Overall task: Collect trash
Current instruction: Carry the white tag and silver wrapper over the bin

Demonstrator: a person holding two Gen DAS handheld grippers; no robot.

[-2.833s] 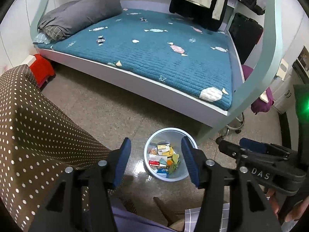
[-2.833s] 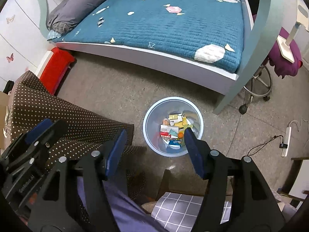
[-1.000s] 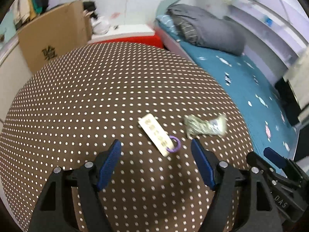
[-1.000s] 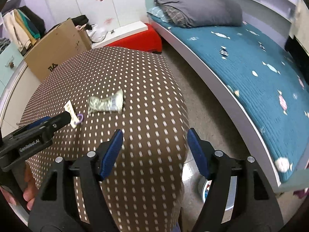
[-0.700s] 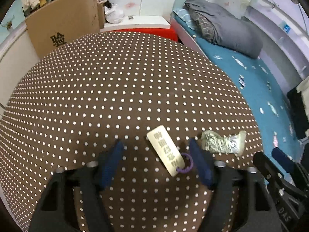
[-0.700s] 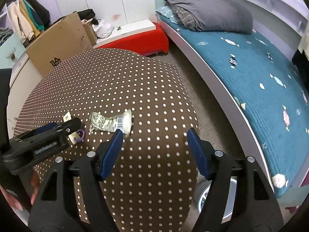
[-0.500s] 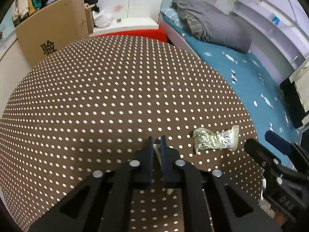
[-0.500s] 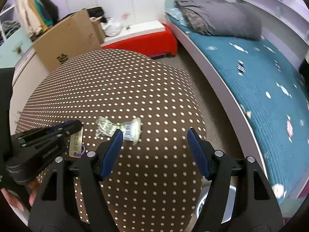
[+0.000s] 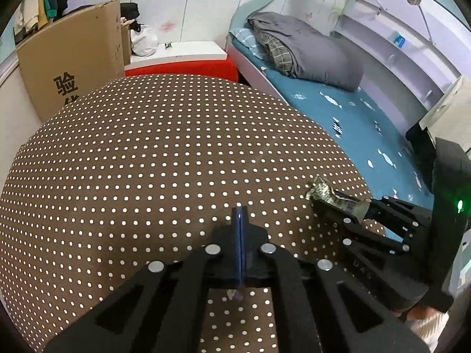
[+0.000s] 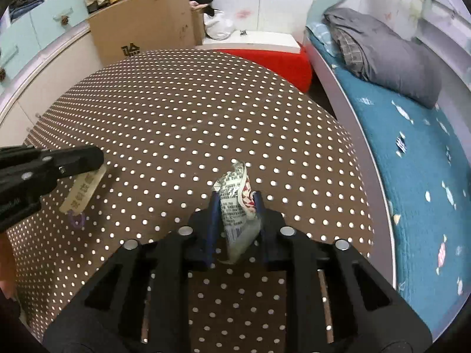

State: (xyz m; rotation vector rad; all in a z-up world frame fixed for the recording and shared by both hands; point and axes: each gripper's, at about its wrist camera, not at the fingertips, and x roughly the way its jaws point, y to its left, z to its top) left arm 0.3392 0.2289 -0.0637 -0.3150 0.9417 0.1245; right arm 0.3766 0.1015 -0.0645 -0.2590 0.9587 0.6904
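Since a second ago both grippers have come down onto the dotted table (image 9: pixel 147 153), and the two bits of trash that lay loose on it are now caught in jaws. The left gripper (image 9: pixel 240 214) has shut completely: its blue pads meet in one thin line. It pinches the top end of the tag (image 10: pixel 84 189), a pale card with printed characters and a purple ring (image 10: pixel 76 220) at its lower end. From the right-hand camera the tag hangs slanted from the black fingertips, just above the cloth near the table's left side. In the left camera only a scrap of the ring peeks out below the closed pads.

The right gripper (image 10: pixel 235 203) is closing on the wrapper (image 10: pixel 235 203), a crumpled printed packet, whitish with some red. The packet stands upright between the two blue pads, its top poking out above them. It sits over the table's near edge, toward the side that faces the bed (image 10: pixel 412 153). The pads press its sides, with a gap left only as wide as the packet.

Beyond the table stand a cardboard box (image 10: pixel 147 20) and a red stool (image 10: pixel 279 61).
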